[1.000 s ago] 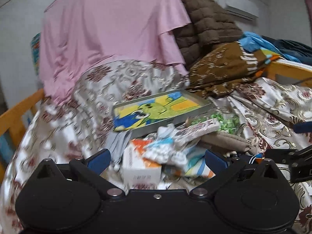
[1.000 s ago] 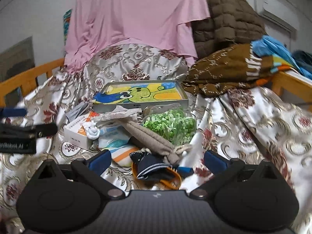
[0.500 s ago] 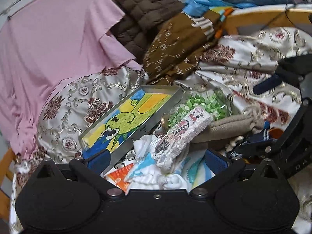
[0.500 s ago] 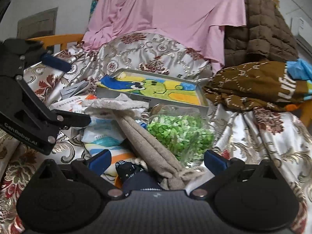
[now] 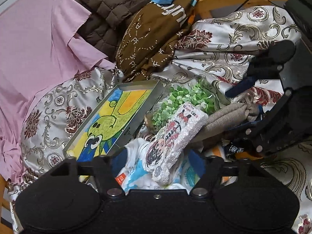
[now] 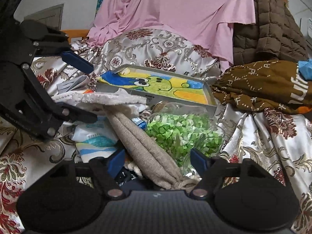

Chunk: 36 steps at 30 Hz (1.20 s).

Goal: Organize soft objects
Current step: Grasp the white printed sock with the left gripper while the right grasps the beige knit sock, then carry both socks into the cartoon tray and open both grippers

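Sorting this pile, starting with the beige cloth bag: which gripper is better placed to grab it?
Right. The beige cloth bag lies between the right gripper jaws, which are closing. The left gripper straddles a white foam pack.

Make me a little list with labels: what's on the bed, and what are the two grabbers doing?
surface: flowery bedspread
pile: frog picture tray, jar of green bits, beige cloth bundle, white printed pouch
behind: pink cloth, brown quilted jacket
left gripper: jaws closing around the white printed pouch, not clearly pinching
right gripper: jaws closing around the beige cloth bundle, gaps on both sides
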Each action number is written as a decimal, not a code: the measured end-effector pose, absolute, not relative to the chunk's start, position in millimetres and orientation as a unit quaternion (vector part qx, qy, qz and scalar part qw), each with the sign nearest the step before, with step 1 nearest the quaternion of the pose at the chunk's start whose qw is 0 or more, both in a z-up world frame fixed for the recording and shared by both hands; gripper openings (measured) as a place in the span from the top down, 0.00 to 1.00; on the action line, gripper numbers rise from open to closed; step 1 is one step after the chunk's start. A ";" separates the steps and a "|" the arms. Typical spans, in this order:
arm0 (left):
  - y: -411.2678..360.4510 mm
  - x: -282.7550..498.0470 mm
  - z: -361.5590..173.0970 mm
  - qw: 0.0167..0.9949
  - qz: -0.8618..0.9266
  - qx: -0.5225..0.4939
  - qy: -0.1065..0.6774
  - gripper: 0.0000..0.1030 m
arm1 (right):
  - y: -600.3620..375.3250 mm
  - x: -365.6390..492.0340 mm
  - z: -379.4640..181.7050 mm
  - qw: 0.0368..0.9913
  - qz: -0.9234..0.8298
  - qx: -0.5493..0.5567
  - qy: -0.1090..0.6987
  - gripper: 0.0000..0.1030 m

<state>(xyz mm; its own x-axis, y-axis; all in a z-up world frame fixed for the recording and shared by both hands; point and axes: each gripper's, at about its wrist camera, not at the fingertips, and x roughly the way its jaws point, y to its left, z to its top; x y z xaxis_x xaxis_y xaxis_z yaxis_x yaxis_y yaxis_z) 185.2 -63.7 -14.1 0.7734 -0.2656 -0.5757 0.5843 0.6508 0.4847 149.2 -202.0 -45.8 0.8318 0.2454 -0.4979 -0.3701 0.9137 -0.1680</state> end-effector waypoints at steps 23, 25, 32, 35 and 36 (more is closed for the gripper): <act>-66.2 196.9 -1.3 0.896 -0.210 0.293 0.259 0.87 | -212.0 150.2 -39.2 0.953 0.173 -0.074 0.239 0.76; -60.6 198.9 3.3 0.907 -0.201 0.265 0.259 0.87 | -217.4 150.9 -36.4 0.955 0.170 -0.055 0.235 0.78; -38.7 198.1 22.1 0.929 -0.198 0.174 0.260 0.87 | -236.6 154.2 -26.3 0.959 0.167 0.013 0.227 0.81; -33.7 194.7 26.6 0.932 -0.206 0.151 0.258 0.87 | -244.1 155.0 -21.7 0.959 0.168 0.039 0.224 0.81; -32.6 193.2 28.4 0.933 -0.208 0.147 0.255 0.87 | -245.7 154.5 -20.1 0.960 0.166 0.043 0.221 0.81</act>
<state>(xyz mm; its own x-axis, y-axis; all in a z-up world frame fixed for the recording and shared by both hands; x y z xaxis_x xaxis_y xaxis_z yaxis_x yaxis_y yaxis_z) 193.2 -32.6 28.4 0.7829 -0.3135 -0.5374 0.4637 0.8699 0.1680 154.5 -245.7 -20.1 0.8473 0.3387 -0.4091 -0.3006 0.9408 0.1563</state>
